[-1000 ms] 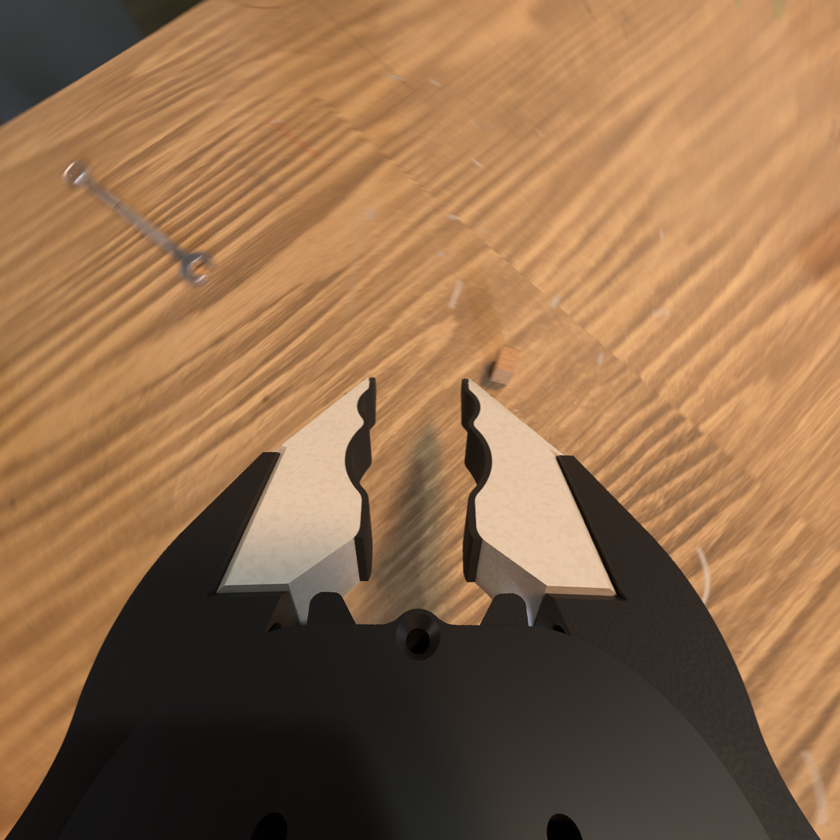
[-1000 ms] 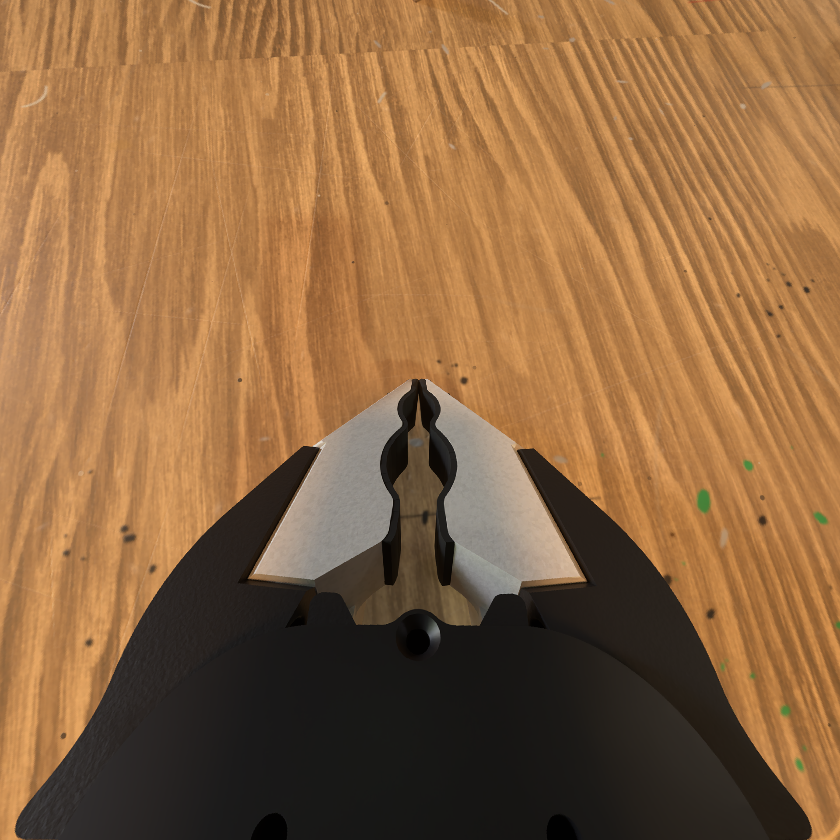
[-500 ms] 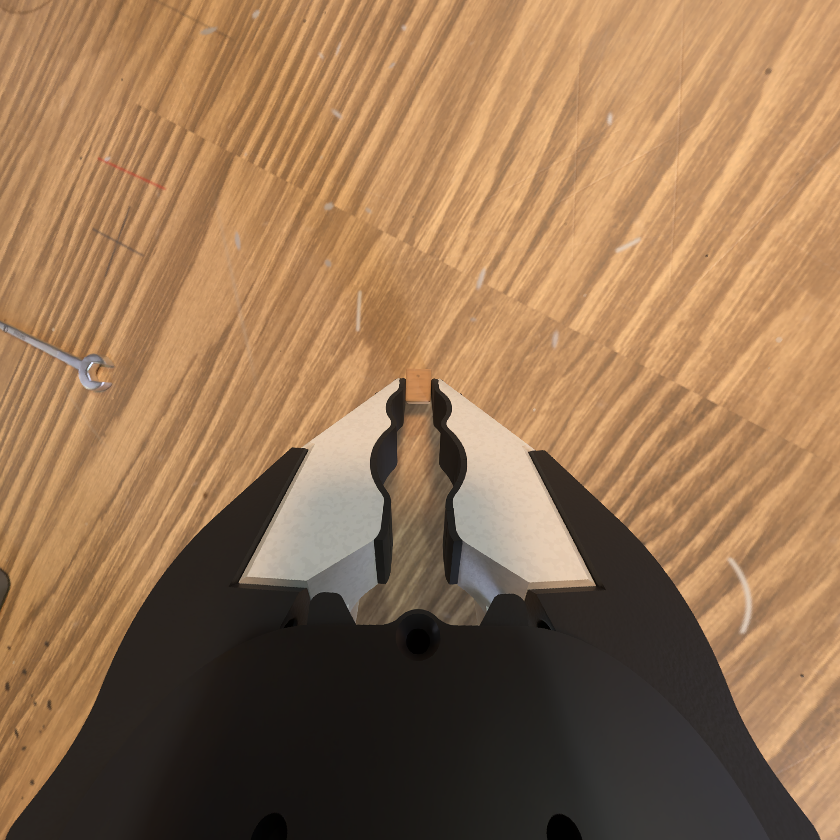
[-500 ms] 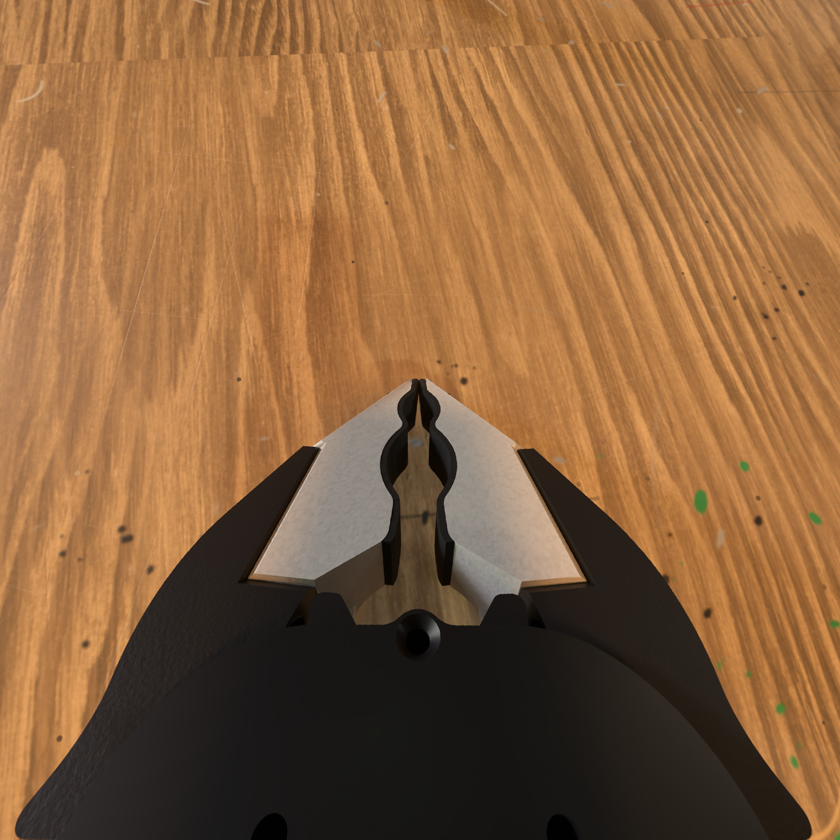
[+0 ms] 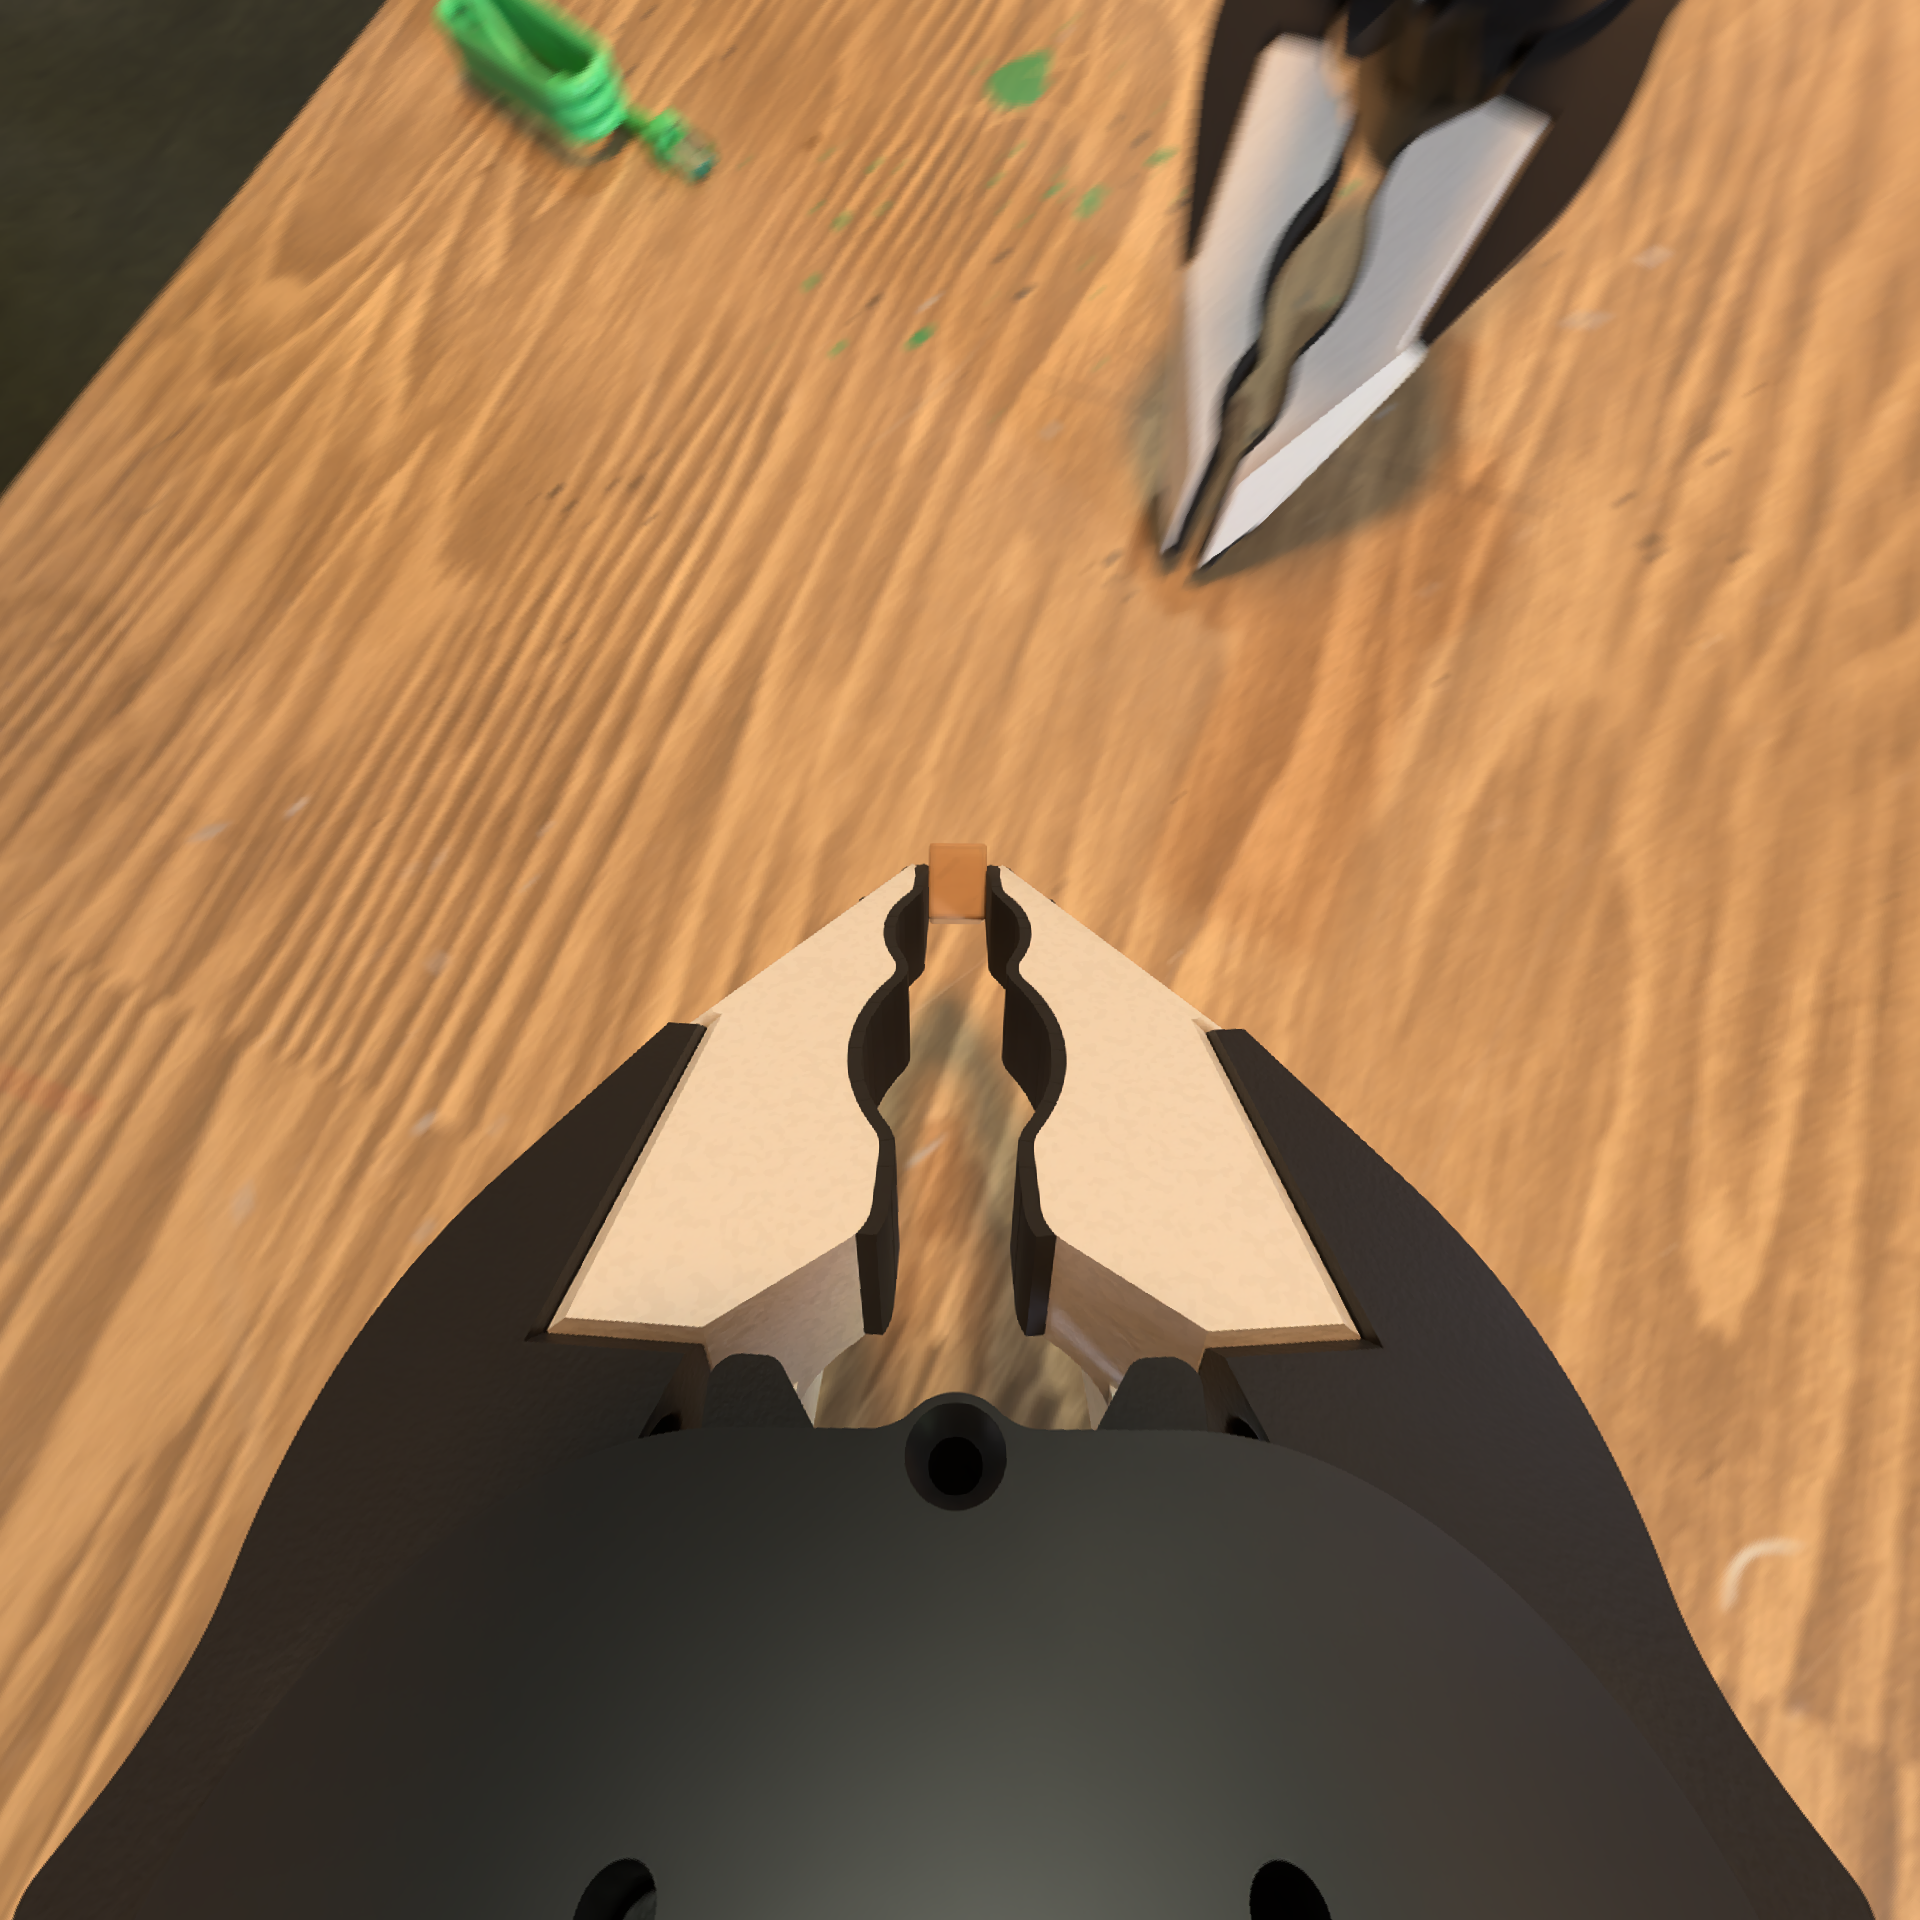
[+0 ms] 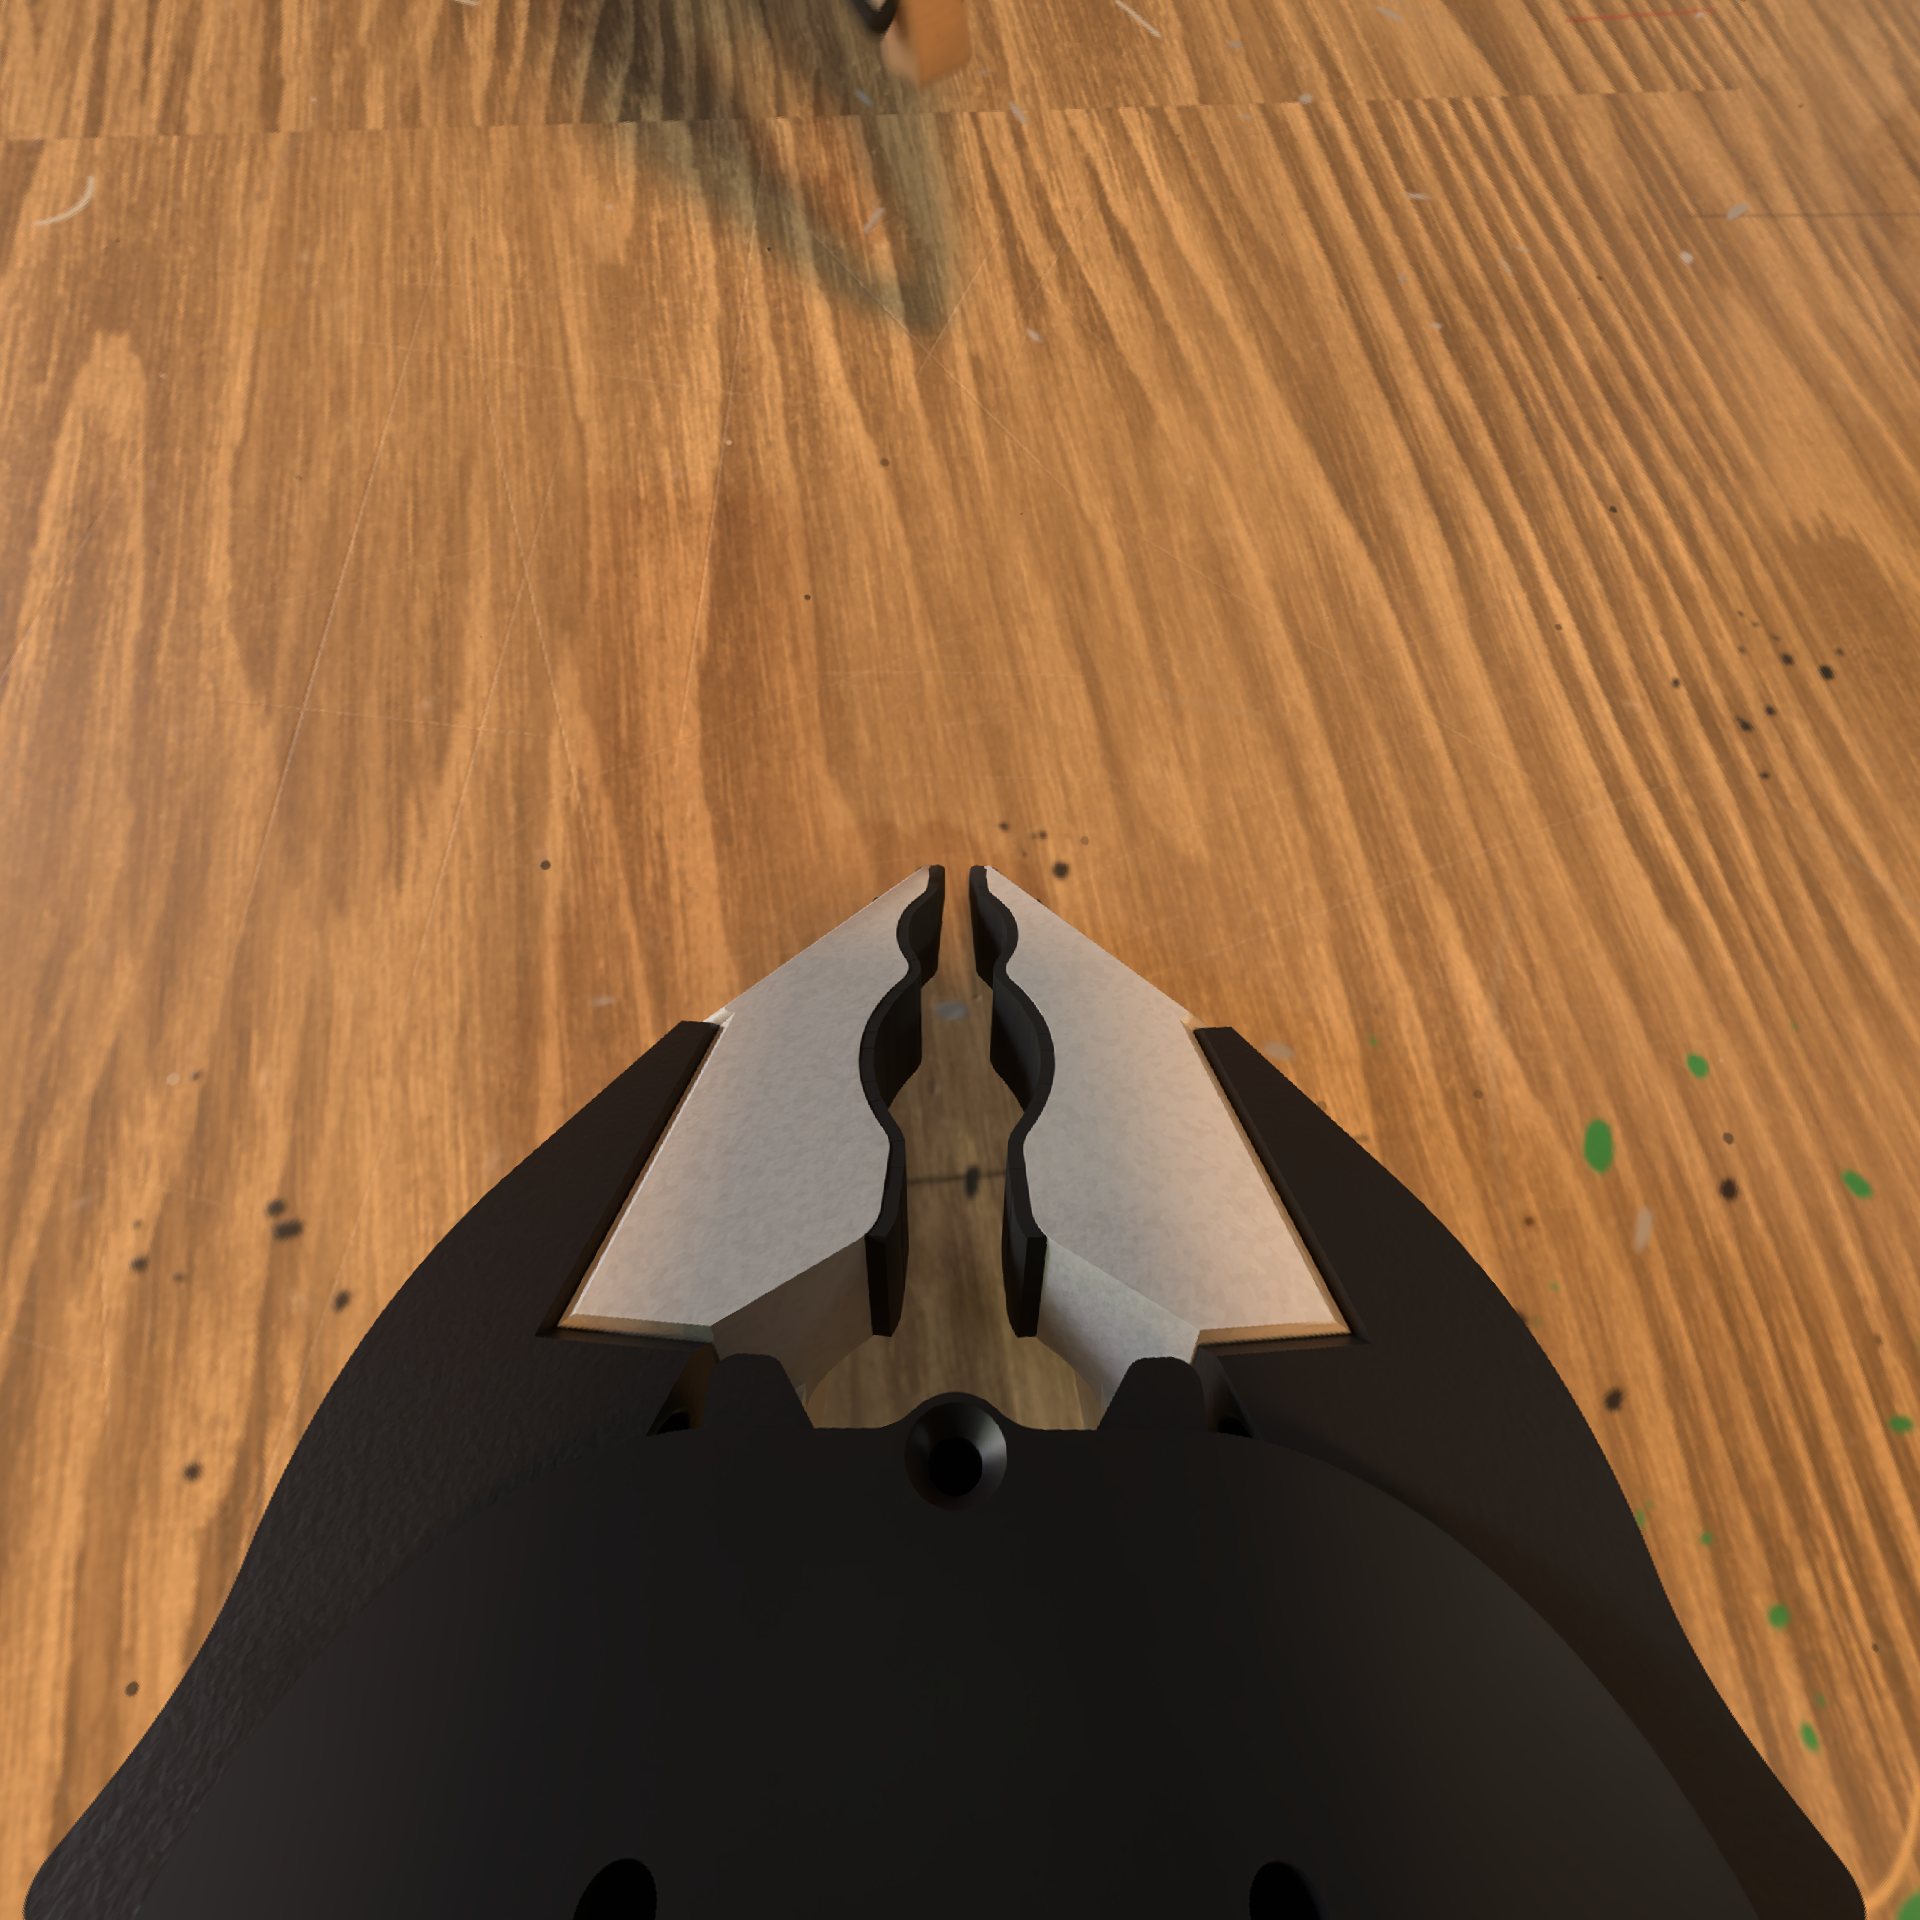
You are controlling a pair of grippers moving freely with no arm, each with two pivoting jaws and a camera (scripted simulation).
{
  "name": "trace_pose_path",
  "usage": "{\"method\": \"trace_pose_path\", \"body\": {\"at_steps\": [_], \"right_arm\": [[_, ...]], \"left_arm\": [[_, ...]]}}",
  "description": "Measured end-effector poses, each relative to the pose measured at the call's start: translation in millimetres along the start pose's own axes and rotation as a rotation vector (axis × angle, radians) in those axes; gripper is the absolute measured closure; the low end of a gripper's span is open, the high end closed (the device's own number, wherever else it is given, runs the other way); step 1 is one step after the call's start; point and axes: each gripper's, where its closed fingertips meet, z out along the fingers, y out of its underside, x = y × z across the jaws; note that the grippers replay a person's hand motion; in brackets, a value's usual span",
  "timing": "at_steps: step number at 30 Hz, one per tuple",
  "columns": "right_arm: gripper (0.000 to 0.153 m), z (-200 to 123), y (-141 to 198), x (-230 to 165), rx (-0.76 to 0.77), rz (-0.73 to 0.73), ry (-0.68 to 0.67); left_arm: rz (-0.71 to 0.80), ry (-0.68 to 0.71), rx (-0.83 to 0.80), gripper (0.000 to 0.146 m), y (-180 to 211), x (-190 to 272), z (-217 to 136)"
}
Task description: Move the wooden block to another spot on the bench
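Observation:
The small wooden block [image 5: 957, 881] is clamped between the tips of my left gripper [image 5: 957, 894], which is shut on it and holds it above the wooden bench [image 5: 520, 727]. The block's far end sticks out past the tips. In the right wrist view the block [image 6: 932, 36] shows at the top edge, with its blurred shadow on the bench below it. My right gripper [image 6: 957, 883] is empty and nearly shut, with only a thin gap between its tips. It also shows blurred in the left wrist view [image 5: 1195, 556], ahead and to the right, tips near the bench.
A green coiled object [image 5: 540, 78] lies far ahead on the left, near the bench's left edge [image 5: 135, 312], with dark space beyond. Green paint spots [image 5: 1018, 83] and black specks [image 6: 1787, 665] mark the wood.
My left gripper closed on the block, lifted it and swung round, so the wrench left view and the right gripper and green object came in. The right gripper's tips parted slightly.

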Motion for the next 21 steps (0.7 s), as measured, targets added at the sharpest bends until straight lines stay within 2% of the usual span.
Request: {"method": "trace_pose_path", "body": {"at_steps": [6,8,12,16,21], "right_arm": [[0.141,-14.7,11.3,-3.0,0.007,-0.068,0.020],[0.138,-28.2,21.7,-5.4,0.011,-0.029,-0.007],[0.132,-45.6,33.7,-6.6,0.028,0.052,-0.033],[0.130,-58.4,46.0,-11.1,-0.019,0.045,-0.053],[0.126,-70.5,55.8,-10.4,0.008,0.029,-0.051]], "left_arm": [[0.037,0.154,0.004,0.136,-33.9,70.4,46.2],[0.045,0.161,-0.001,0.136,-39.7,85.0,61.1],[0.009,0.123,-0.030,0.136,-42.3,93.1,86.5],[-0.036,0.074,-0.081,0.136,-36.5,93.0,99.3],[-0.038,0.001,-0.134,0.136,-32.5,93.2,105.9]]}}
